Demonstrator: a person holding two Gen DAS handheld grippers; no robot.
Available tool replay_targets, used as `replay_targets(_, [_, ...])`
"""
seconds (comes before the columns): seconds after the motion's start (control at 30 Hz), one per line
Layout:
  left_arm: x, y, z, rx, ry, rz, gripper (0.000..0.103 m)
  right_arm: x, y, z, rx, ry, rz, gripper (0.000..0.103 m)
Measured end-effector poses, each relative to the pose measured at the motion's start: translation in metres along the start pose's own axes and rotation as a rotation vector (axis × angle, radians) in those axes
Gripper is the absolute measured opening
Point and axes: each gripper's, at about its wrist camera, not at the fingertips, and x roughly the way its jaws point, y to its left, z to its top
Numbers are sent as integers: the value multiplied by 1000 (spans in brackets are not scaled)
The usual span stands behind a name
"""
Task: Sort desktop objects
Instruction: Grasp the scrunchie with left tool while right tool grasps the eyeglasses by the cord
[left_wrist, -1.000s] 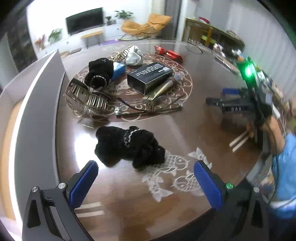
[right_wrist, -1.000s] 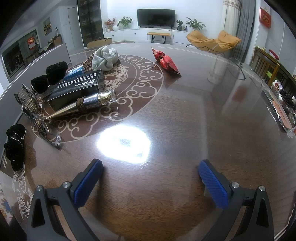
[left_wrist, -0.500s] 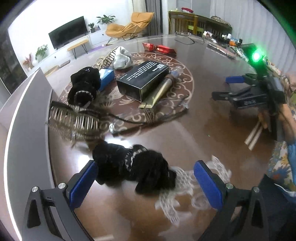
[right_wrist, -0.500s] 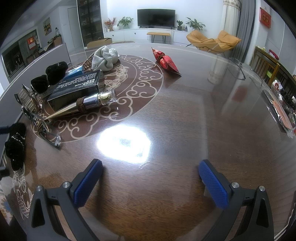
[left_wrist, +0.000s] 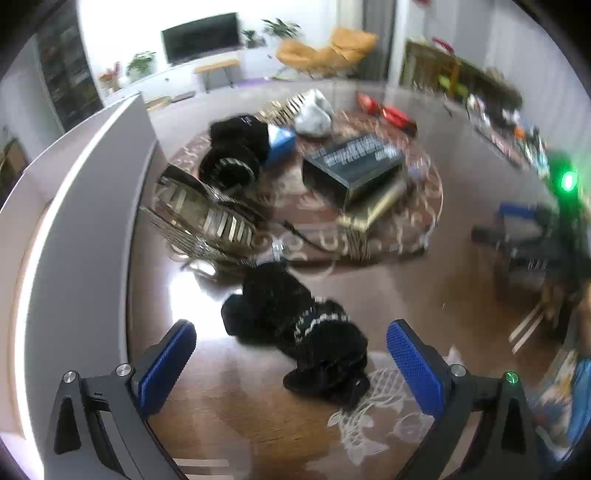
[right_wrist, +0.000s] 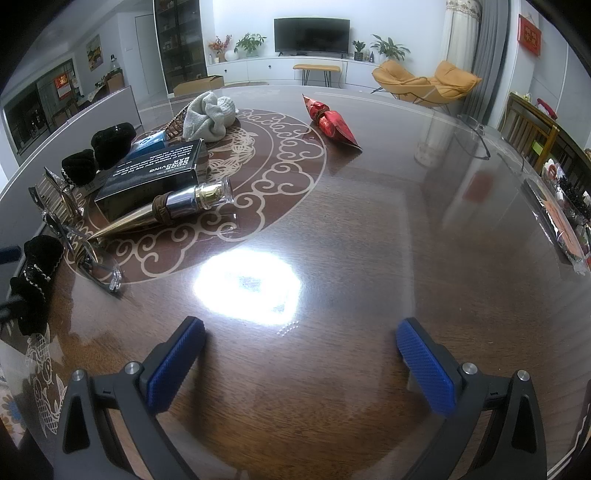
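The left gripper (left_wrist: 291, 362), jaws wide and empty, hovers over a fluffy black scrunchie (left_wrist: 295, 328) at twelve o'clock; the right gripper (right_wrist: 299, 362) gapes empty above the glossy brown table (right_wrist: 369, 258).

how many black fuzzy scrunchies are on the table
3 seen: one lies between the left gripper's open jaws, and two, and, sit behind the black box. More may be hidden.

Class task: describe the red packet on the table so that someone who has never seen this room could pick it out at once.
Start at the round scroll pattern inlaid in the brown table. Just past its far right rim, apart from the cluttered left side, lies the red packet. It is the only shiny red, foil-like thing, tied at the middle.
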Motion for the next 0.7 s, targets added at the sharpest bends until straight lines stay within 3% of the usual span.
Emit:
replay_targets(0.23, [39, 13, -5, -156, 104, 52, 103, 0, 0, 0, 0, 0, -3, 103])
replay_targets(0.3, [41, 12, -5, -150, 90, 92, 103, 0, 0, 0, 0, 0, -3, 103])
replay_targets(0.6, [50, 13, 9, -158, 113, 95, 103, 0, 0, 0, 0, 0, -4, 103])
replay_targets(0.63, [48, 13, 9, -158, 111, 99, 95, 0, 0, 0, 0, 0, -4, 103])
replay_targets(0.67, [45, 13, 9, -151, 83, 97, 69, 0, 1, 0, -2, -1, 0, 103])
replay_targets(0.7, [38, 10, 7, -119, 42, 90, 56, 1, 4, 0, -38, 8, 33, 103])
